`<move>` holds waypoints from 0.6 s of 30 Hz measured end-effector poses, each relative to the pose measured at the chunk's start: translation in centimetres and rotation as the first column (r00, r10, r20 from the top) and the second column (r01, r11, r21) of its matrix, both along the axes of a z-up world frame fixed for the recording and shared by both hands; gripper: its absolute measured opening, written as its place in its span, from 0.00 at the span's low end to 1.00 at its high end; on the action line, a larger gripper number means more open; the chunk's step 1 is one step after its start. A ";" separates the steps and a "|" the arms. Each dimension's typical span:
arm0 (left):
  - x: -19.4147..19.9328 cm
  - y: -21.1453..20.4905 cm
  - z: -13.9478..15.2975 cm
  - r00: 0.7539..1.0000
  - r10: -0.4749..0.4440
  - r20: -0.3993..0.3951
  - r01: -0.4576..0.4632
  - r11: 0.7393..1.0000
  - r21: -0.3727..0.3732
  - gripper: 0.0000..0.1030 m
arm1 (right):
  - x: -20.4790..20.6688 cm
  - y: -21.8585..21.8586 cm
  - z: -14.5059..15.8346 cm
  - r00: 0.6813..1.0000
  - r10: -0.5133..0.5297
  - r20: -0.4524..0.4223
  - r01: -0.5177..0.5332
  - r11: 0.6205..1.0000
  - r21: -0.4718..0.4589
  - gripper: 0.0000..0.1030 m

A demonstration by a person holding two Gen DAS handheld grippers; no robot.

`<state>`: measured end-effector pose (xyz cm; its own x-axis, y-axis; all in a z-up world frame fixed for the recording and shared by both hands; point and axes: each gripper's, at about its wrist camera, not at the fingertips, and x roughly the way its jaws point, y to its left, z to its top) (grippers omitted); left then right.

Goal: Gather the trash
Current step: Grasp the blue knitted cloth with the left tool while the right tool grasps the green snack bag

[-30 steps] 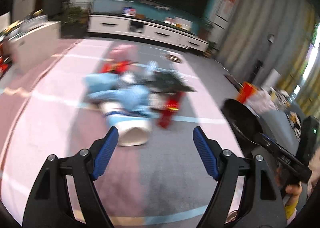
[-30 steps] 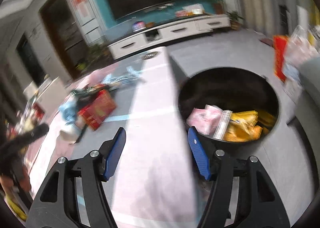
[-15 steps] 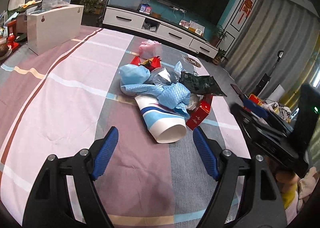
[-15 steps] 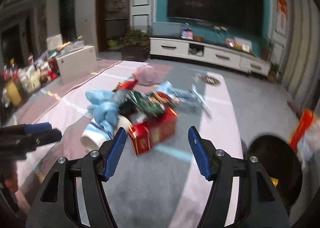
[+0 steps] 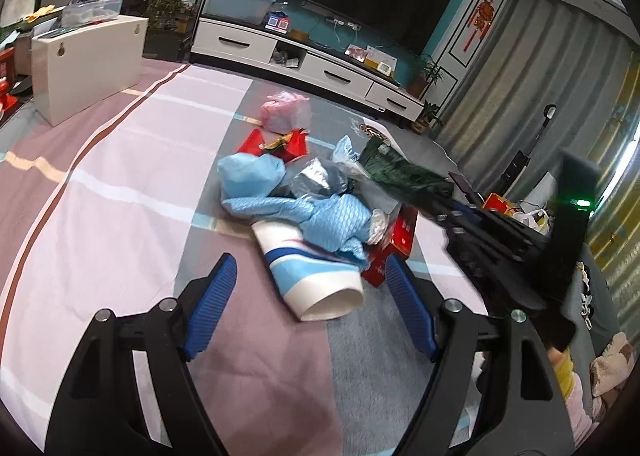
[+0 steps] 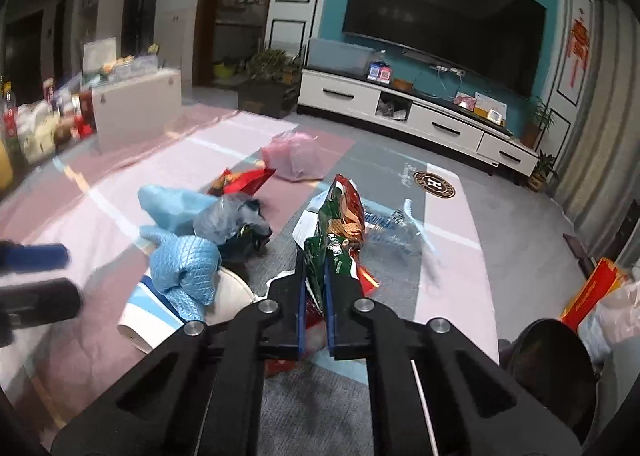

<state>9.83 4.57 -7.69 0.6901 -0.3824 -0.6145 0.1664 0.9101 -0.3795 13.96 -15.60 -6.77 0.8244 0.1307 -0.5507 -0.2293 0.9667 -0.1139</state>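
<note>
A pile of trash lies on the striped carpet: a white and blue paper cup point(image 5: 316, 276) on its side, a blue quilted cloth point(image 5: 320, 215), a grey bag point(image 5: 316, 175), a red box point(image 5: 394, 244) and a pink bag point(image 5: 286, 111). My left gripper point(image 5: 308, 308) is open, with the cup's mouth between its fingertips. My right gripper point(image 6: 314, 284) is shut on a green and red snack bag point(image 6: 340, 232) and holds it above the pile; the bag also shows in the left wrist view point(image 5: 400, 171). The cup point(image 6: 152, 308) and cloth point(image 6: 184, 264) lie left of it.
A black trash bin point(image 6: 548, 360) stands at the right with a red box point(image 6: 592, 292) behind it. A white cabinet point(image 5: 86, 63) stands at the left on the carpet. A TV stand point(image 6: 408, 115) runs along the far wall. A clear wrapper point(image 6: 392, 223) lies behind the snack bag.
My right gripper swung from the bin to the pile and closed on the green snack bag, lifting it. My left gripper stayed open and moved a little closer to the cup.
</note>
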 end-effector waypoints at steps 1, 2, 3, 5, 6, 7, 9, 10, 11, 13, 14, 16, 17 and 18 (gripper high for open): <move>0.2 -0.3 0.1 1.000 -0.003 0.005 0.003 1.000 0.005 0.74 | -0.4 -0.6 0.6 1.000 -0.008 0.018 0.008 1.000 0.021 0.08; 0.5 -0.7 0.2 1.000 -0.007 0.009 0.007 1.000 0.010 0.74 | -0.8 -1.1 1.1 0.999 -0.018 0.033 0.016 0.999 0.043 0.08; 0.9 -1.1 0.3 1.000 -0.011 0.012 0.011 1.000 0.017 0.74 | -1.5 -2.0 2.0 0.998 -0.033 0.055 0.029 0.996 0.080 0.08; 1.5 -1.9 0.4 1.000 -0.019 0.016 0.018 0.999 0.031 0.74 | -2.6 -3.4 3.1 0.995 -0.052 0.080 0.042 0.992 0.123 0.08; 1.9 -2.5 0.5 1.000 -0.023 0.020 0.022 0.999 0.043 0.74 | -3.4 -4.2 3.6 0.993 -0.063 0.095 0.049 0.989 0.142 0.08; 2.3 -3.0 0.6 0.999 -0.026 0.021 0.025 0.998 0.057 0.74 | -4.0 -4.8 3.8 0.993 -0.068 0.101 0.051 0.987 0.154 0.08; 3.1 -4.0 0.4 0.999 -0.027 0.016 0.026 0.996 0.085 0.70 | -5.3 -6.0 4.0 0.991 -0.082 0.108 0.062 0.983 0.175 0.08; 3.4 -4.4 0.2 1.000 -0.026 0.012 0.025 0.995 0.098 0.68 | -5.8 -6.5 4.1 0.990 -0.089 0.109 0.068 0.981 0.183 0.08; 3.8 -4.8 0.0 1.000 -0.027 0.008 0.026 0.994 0.111 0.66 | -6.2 -7.0 4.1 0.990 -0.094 0.108 0.072 0.979 0.192 0.08; 4.4 -5.5 -0.6 1.000 -0.020 -0.005 0.020 0.989 0.144 0.65 | -7.0 -8.2 4.0 0.988 -0.113 0.103 0.090 0.974 0.209 0.08; 4.7 -5.7 -0.9 1.000 -0.014 -0.012 0.016 0.988 0.156 0.61 | -7.3 -8.6 4.0 0.987 -0.122 0.102 0.097 0.971 0.217 0.08; 5.2 -6.1 -1.3 1.000 -0.006 -0.024 0.010 0.986 0.168 0.55 | -8.0 -9.6 3.8 0.985 -0.139 0.100 0.113 0.965 0.236 0.08; 5.3 -6.2 -1.5 1.000 0.001 -0.030 0.004 0.984 0.177 0.50 | -8.2 -9.8 3.7 0.984 -0.146 0.098 0.119 0.963 0.241 0.08; 5.4 -6.3 -1.6 0.999 0.004 -0.032 0.002 0.983 0.183 0.43 | -8.4 -10.1 3.6 0.984 -0.153 0.095 0.125 0.961 0.248 0.08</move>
<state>15.22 -1.71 -9.29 0.6691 -0.2604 -0.6960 0.1558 0.9649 -0.2113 5.59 -25.74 -3.19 0.8986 0.1272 -0.4200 -0.0895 0.9901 0.1082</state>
